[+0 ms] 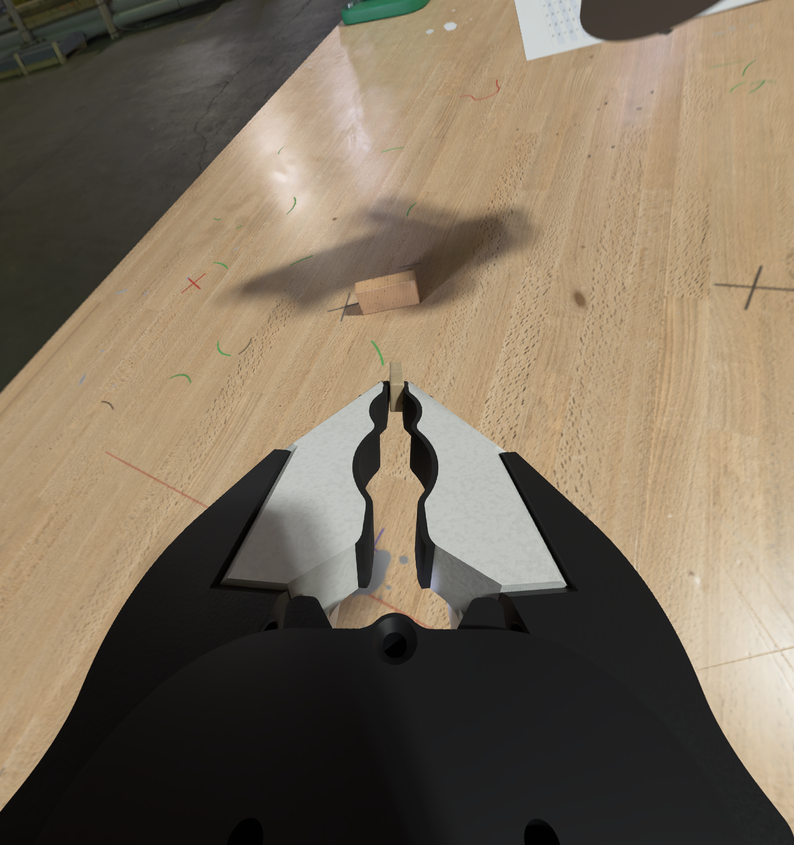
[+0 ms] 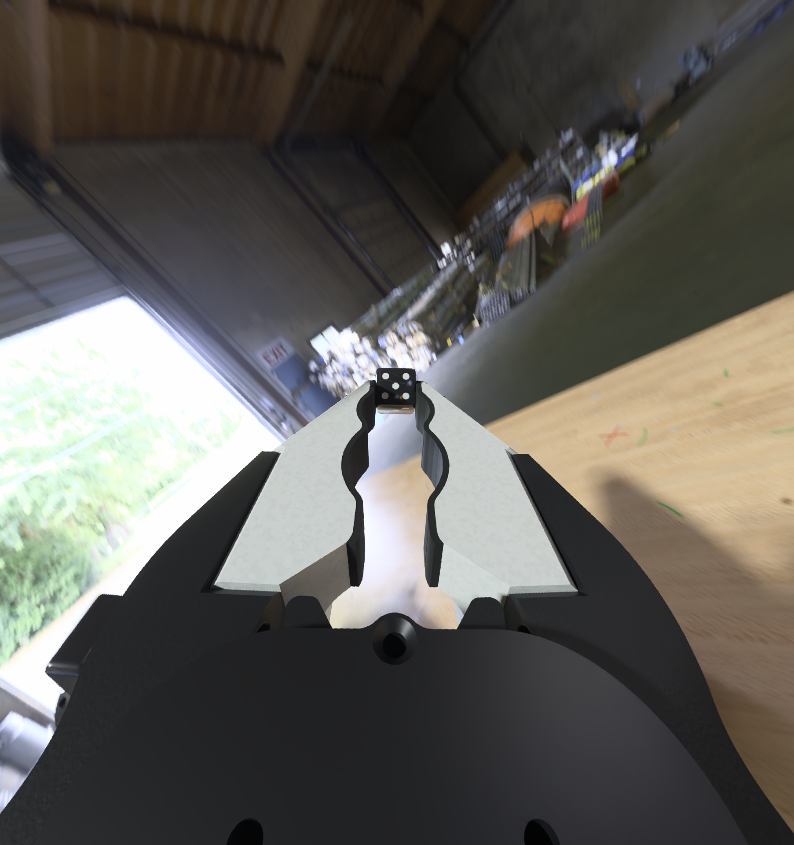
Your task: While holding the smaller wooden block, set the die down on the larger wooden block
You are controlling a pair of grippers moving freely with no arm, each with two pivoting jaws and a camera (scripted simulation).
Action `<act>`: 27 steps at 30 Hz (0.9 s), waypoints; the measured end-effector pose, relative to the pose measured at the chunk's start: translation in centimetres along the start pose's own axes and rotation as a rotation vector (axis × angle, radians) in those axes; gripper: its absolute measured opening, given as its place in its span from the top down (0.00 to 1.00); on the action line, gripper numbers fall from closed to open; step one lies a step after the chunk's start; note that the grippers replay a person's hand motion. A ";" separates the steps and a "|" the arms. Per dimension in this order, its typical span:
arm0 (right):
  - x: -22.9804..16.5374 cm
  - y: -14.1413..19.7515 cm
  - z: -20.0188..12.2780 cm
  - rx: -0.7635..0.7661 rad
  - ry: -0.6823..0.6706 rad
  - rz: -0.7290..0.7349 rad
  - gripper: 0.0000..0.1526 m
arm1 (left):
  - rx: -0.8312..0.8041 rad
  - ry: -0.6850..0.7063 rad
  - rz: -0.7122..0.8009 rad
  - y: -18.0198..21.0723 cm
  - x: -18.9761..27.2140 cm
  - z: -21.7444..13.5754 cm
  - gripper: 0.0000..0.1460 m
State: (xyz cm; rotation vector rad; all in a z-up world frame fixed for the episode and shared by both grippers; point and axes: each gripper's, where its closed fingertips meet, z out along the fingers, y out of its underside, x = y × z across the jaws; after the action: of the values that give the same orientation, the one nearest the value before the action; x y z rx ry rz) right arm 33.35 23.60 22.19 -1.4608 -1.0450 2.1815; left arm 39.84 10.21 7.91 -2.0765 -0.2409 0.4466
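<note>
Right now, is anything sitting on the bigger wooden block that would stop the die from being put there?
Nothing visible does. The larger wooden block lies on the table with its top bare. The die itself is not near the block.

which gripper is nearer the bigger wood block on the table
Left. The left gripper faces the larger wooden block just ahead; the right gripper points off the table, block out of its view.

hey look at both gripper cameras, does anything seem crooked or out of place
Nothing is spilled or damaged. The one oddity: the right gripper is rolled sideways, so its die points off the table. The larger wooden block lies flat; the left gripper pinches the smaller wooden block.
</note>
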 end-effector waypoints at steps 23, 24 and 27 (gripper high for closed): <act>11.8 14.7 -2.4 -0.993 0.160 -0.041 0.89 | -0.040 0.176 -0.139 2.6 -0.4 0.6 0.97; 11.9 14.7 -2.2 -0.964 0.179 -0.054 0.89 | -0.031 0.184 -0.133 2.5 -0.3 0.5 0.97; 11.9 14.6 -2.2 -0.921 0.245 -0.150 0.89 | -0.034 0.197 -0.117 2.5 -0.1 0.4 0.97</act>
State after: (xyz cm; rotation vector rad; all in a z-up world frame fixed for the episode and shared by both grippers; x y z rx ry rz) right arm 32.19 21.75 3.32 -1.8261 -2.1195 1.3791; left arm 39.58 9.22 5.55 -2.1101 -0.2524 0.1672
